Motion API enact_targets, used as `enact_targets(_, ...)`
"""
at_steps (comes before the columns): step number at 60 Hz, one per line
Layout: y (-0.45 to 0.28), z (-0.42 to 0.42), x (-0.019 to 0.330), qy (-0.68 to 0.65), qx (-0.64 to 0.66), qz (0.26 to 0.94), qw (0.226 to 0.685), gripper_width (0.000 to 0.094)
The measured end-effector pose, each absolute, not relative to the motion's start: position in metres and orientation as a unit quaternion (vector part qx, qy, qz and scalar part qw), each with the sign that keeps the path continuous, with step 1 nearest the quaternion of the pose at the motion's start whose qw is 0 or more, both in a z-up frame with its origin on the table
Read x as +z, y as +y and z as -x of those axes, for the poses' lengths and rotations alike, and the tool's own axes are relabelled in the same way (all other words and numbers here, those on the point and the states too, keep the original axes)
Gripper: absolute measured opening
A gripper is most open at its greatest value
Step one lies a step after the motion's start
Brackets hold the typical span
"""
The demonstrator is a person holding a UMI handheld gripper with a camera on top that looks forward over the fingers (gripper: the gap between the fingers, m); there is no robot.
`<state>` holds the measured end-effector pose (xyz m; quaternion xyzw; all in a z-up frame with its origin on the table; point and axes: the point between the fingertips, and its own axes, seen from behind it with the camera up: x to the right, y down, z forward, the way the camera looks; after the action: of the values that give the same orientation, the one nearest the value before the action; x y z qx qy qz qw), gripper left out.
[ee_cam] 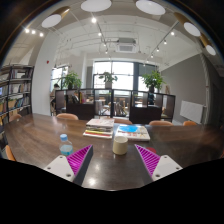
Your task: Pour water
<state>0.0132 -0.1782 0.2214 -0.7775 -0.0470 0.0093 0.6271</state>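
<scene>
A pale cream cup (pixel 120 143) stands upright on the dark wooden table (pixel 40 135), just ahead of my fingers and roughly midway between them. A small clear water bottle with a blue label (pixel 66 146) stands on the table to the left, just beyond the left finger (pixel 78 160). My gripper (pixel 113 160) is open and empty, its purple pads wide apart above the table. The right finger (pixel 147 159) is to the right of the cup. Nothing is held.
A stack of books or magazines (pixel 100 127) lies beyond the cup, with another book (pixel 133 131) beside it. Chairs, plants (pixel 107 77) and windows fill the back of the room. A bookshelf (pixel 12 95) stands at the left.
</scene>
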Motion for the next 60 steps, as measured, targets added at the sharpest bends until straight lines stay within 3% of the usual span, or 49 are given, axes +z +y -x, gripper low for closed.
enact_targets(8, -0.188, 0.003, 0.194, -0.043, 0.017, 0.790, 0.611, 0.0829)
enact_targets(13, -0.172, 0.039, 0.145, -0.055, 0.016, 0.794, 0.605, 0.0831)
enact_targets(24, -0.155, 0.119, 0.099, -0.093, 0.039, 0.798, 0.594, 0.0838)
enact_targets(36, -0.125, 0.185, 0.082, -0.106, 0.071, 0.792, 0.597, 0.0829)
enact_targets(52, -0.066, 0.211, 0.069, -0.096, 0.058, 0.784, 0.610, 0.0829)
enact_targets(60, -0.049, 0.222, 0.075, -0.099, 0.068, 0.768, 0.629, 0.0769)
